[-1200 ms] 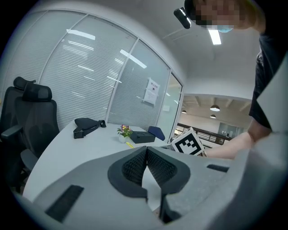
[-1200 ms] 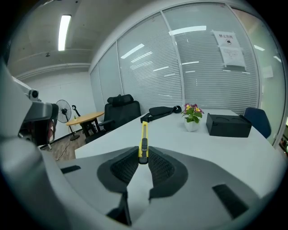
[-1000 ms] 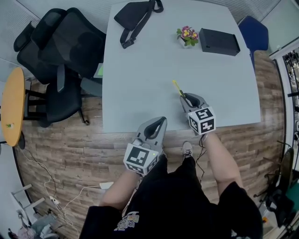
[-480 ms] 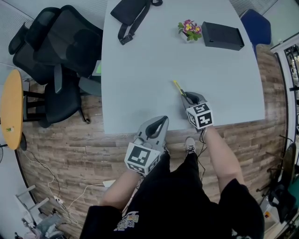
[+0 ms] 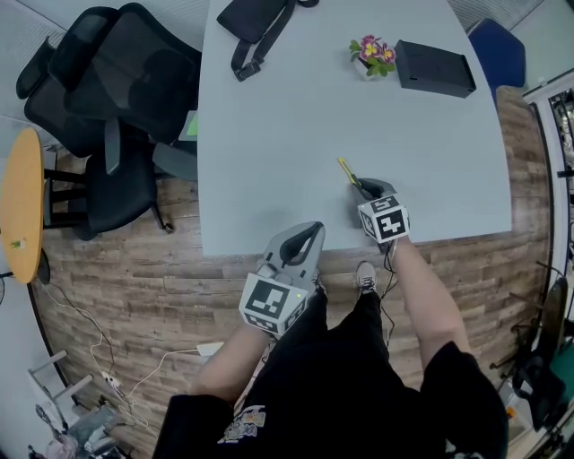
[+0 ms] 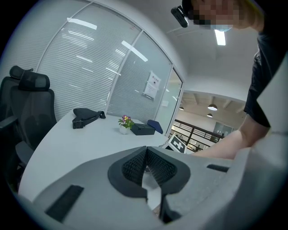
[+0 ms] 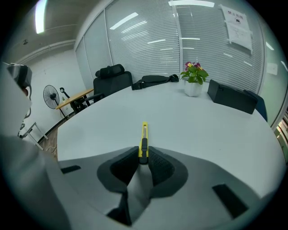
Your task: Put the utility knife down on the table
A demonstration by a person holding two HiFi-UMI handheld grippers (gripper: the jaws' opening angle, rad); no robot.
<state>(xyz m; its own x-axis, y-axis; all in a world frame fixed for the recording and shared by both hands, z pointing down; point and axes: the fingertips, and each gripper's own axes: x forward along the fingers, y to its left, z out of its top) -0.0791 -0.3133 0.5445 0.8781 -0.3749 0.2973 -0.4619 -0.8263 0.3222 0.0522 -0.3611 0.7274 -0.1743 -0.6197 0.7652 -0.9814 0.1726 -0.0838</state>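
The utility knife point(image 7: 144, 139), yellow with a black slider, is clamped by its rear end between the pads of our right gripper point(image 7: 143, 158), whose jaws are closed down to the width of the handle. Most of the knife sticks out forward past the fingertips. From the head view the knife point(image 5: 346, 170) points away from us and a little to the left, low over the near part of the pale grey table point(image 5: 287, 134). We cannot tell whether it touches the surface. The right gripper point(image 5: 363, 186) sits over the table just inside its near edge. Our left gripper point(image 5: 308, 235) is held off the table, in front of its near edge and above the wooden floor point(image 5: 117, 278), well apart from the knife. In its own view the left gripper point(image 6: 146, 150) has its jaws pressed together with nothing between the pads. At the far side of the table stand a small flower pot point(image 5: 369, 54) with pink and yellow blooms and, just beside it on the right, a black box point(image 5: 433, 68). A black bag point(image 5: 256, 22) with a strap lies at the far left. Black office chairs point(image 5: 117, 81) stand to the left of the table.
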